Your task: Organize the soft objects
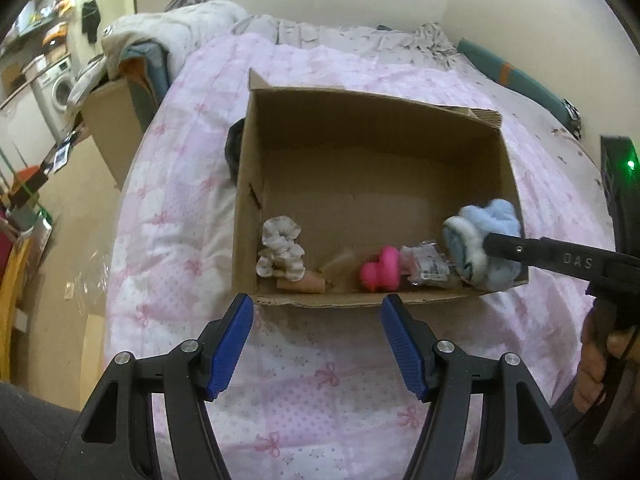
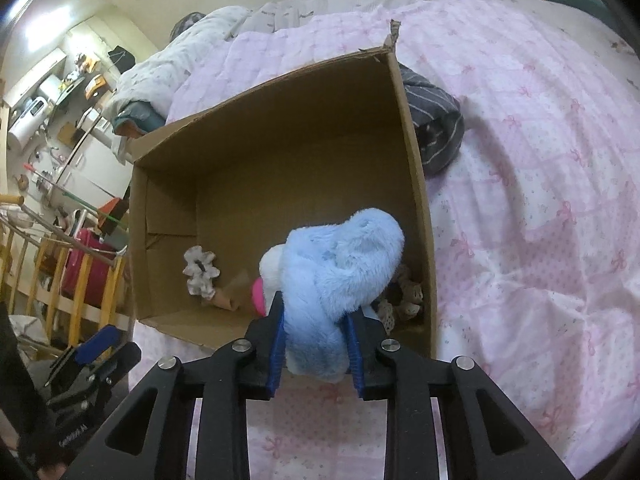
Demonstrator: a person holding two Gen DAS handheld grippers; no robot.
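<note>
In the right wrist view, bottom centre, our right hand-held gripper [image 2: 316, 344] clamps the blue plush toy [image 2: 340, 268], its long axis pointing up-right over the cardboard box [image 2: 416, 184]. Our left hand-held gripper [image 1: 317, 344] stands apart, holding nothing.

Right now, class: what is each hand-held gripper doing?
Left hand-held gripper: open, empty, before the cardboard box.
Right hand-held gripper: closed on the blue plush toy, at the box.

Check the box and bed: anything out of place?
A dark striped cloth lies bunched on the bed outside the cardboard box, against its wall. A clear plastic packet sits among the soft toys inside.
</note>
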